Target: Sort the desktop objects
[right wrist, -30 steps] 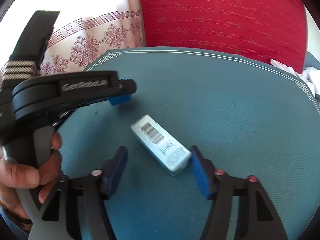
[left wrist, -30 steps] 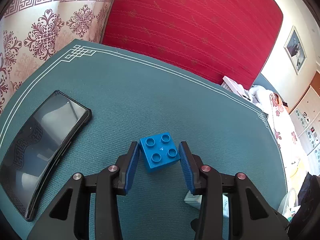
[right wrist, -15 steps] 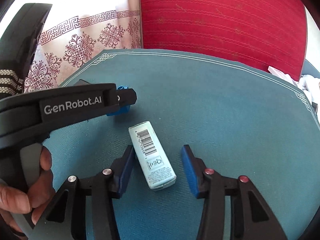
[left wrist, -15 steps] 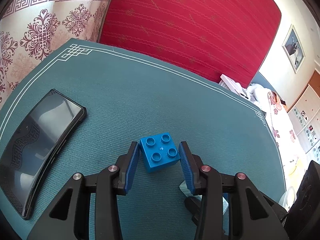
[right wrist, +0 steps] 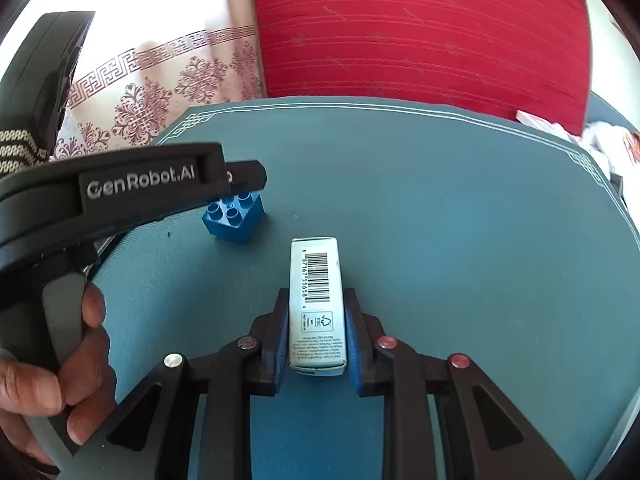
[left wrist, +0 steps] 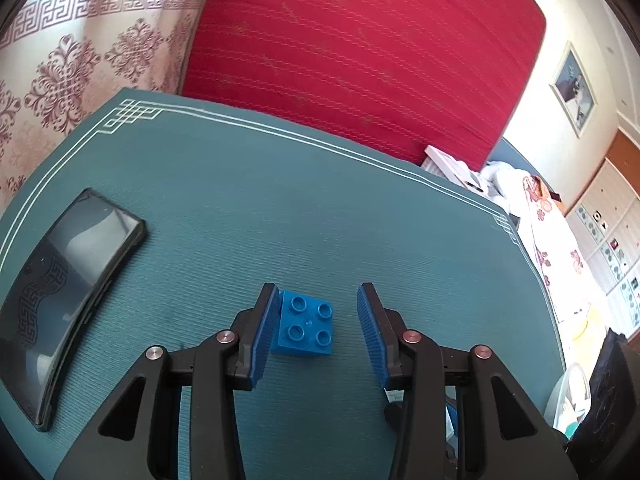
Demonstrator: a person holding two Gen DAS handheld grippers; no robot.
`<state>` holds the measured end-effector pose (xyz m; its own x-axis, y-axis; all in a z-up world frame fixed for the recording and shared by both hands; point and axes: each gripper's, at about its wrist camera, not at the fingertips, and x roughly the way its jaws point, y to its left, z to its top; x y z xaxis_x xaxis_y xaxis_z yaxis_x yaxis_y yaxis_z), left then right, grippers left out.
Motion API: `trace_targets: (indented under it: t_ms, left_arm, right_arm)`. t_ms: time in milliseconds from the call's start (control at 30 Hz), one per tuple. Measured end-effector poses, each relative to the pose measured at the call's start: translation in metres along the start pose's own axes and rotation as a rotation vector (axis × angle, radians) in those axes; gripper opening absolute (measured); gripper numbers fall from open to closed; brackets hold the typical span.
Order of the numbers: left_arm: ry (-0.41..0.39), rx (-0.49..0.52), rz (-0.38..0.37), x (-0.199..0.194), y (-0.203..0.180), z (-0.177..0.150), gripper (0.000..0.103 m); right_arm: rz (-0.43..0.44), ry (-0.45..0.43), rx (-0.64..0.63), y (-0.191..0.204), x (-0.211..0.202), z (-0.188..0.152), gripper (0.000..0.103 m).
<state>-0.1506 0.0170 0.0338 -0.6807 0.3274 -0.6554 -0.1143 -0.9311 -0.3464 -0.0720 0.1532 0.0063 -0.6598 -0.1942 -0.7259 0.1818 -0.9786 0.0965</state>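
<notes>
Left wrist view: the left gripper (left wrist: 318, 330) stands apart around a blue four-stud brick (left wrist: 305, 330), which touches its 9 o'clock pad; a black smartphone (left wrist: 60, 300) lies at 9 o'clock.

Right wrist view: the right gripper (right wrist: 317, 334) is closing, clamped on a pale barcoded carton (right wrist: 317, 300) at the centre of the teal mat (right wrist: 460, 220).

Most of the worktop (left wrist: 320, 200) is bare teal mat, so from 12 to 3 o'clock past the blue brick (left wrist: 306, 328) you can pass freely. The phone (left wrist: 60, 292) blocks the 9 o'clock edge. In the right wrist view the left gripper (right wrist: 244, 176) hangs over the brick at 10 o'clock from the small box (right wrist: 316, 300).
</notes>
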Motion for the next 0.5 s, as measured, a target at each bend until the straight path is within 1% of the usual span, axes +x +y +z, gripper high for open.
trace_targets:
  t_ms: [100, 200, 400, 500]
  left_arm:
    - [-0.002, 0.028, -0.011, 0.000, -0.008, -0.001, 0.044]
    - [-0.006, 0.037, -0.004, -0.001, -0.009, -0.001, 0.044]
    - [0.004, -0.042, 0.015, 0.002, 0.014, 0.004, 0.044]
    - [0.022, -0.085, 0.008, 0.007, 0.022, 0.004, 0.044]
  right_arm:
    - [-0.017, -0.008, 0.041, -0.009, -0.010, -0.005, 0.027]
    - [-0.028, -0.015, 0.067, -0.016, -0.023, -0.010, 0.027]
    - [-0.029, -0.030, 0.077, -0.018, -0.040, -0.016, 0.027]
    - [-0.026, -0.033, 0.070, -0.018, -0.043, -0.017, 0.027]
